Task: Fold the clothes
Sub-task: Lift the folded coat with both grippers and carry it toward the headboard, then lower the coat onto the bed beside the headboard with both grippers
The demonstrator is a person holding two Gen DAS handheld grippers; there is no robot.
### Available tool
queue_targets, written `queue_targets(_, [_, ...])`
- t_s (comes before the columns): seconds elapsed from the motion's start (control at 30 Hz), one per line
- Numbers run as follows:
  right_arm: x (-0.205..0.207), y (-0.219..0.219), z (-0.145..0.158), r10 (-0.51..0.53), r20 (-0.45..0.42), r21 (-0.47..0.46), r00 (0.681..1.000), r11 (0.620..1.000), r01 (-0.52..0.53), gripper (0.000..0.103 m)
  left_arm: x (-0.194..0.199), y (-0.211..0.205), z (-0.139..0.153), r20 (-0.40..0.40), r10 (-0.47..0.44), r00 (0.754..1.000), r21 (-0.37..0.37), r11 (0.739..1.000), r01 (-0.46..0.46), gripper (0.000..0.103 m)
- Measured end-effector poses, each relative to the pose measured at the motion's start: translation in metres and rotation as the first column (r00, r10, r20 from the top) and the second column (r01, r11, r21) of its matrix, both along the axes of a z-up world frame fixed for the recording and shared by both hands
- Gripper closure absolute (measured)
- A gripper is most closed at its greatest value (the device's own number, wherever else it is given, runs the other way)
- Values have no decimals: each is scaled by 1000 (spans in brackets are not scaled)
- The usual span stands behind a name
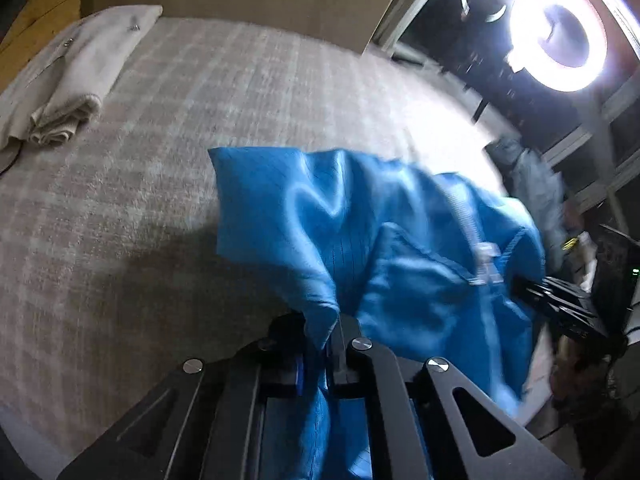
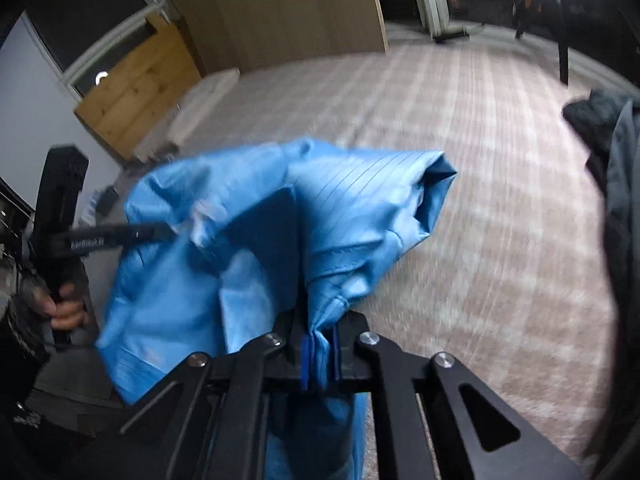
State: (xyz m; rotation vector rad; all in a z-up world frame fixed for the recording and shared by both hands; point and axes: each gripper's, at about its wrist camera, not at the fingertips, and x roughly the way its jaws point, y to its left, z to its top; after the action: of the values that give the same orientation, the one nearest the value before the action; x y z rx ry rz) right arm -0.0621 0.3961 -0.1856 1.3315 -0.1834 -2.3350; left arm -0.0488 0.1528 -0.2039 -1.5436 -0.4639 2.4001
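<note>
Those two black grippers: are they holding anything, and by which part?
Both hold the blue garment. The left gripper pinches a bunched fold at its edge; the right gripper clamps a gathered, stitched edge.

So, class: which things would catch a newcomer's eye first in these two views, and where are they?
A shiny blue zip-front garment fills the middle, lifted above the checked beige blanket. The left gripper and right gripper each pinch an edge. A glaring ring light burns at upper right; a folded cream cloth lies far left.

Dim room; ring light (image 1: pixel 558 34) glares hard, motion blur smears everything, fisheye edges bend, far corners perhaps unfocused.
</note>
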Motion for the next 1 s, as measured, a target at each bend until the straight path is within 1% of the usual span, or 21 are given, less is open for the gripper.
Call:
queue_targets(0.07, [-4,-11,25,15,-60,22,998,1000,-14,96,5,-3,10,-34,3,999,2,1000,-3,98])
queue_targets(0.13, [-11,-20,46,31,-93,40,995,999,-27,96,5,-9,21,-61,12,998,10,1000,-11,98])
queue_targets(0.2, [-22,-37,69,58,-135,72,989,996,-49,96,2,-23,33,-89,25,996,35,999,-22,98])
queue_targets(0.3, [-38,-63,104,102,-197,124,975,989,-79,96,6,-44,51,-156,57,986,39,998,-52,98])
queue_targets(0.37, [-57,-97,125,156,-239,171,959,978,-116,96,6,-76,63,-192,86,978,45,996,-79,98])
queue_targets(0.47, [-88,-149,157,240,-295,244,925,955,-170,96,2,-119,70,-225,129,966,55,991,-119,98])
queue_targets(0.5, [-101,-171,163,263,-303,258,916,948,-187,96,1,-133,72,-235,143,962,59,989,-133,98])
queue_targets(0.6, [-142,-239,175,330,-321,295,888,925,-238,96,-11,-183,74,-257,221,941,80,975,-207,98])
queue_targets(0.67, [-169,-284,184,374,-331,320,866,908,-270,96,-21,-215,77,-274,252,928,61,968,-244,98])
queue_targets(0.73, [-196,-326,183,415,-330,344,848,889,-301,96,-33,-242,73,-284,272,919,50,962,-269,98])
queue_targets(0.8, [-226,-373,179,452,-318,377,833,867,-327,96,-45,-267,65,-283,299,911,48,953,-298,98])
queue_targets(0.87, [-255,-414,167,487,-299,405,821,843,-353,96,-57,-293,53,-274,333,902,57,942,-330,98])
queue_targets(1.0, [-296,-475,137,547,-258,462,796,794,-396,96,-82,-327,24,-241,385,891,58,922,-383,98])
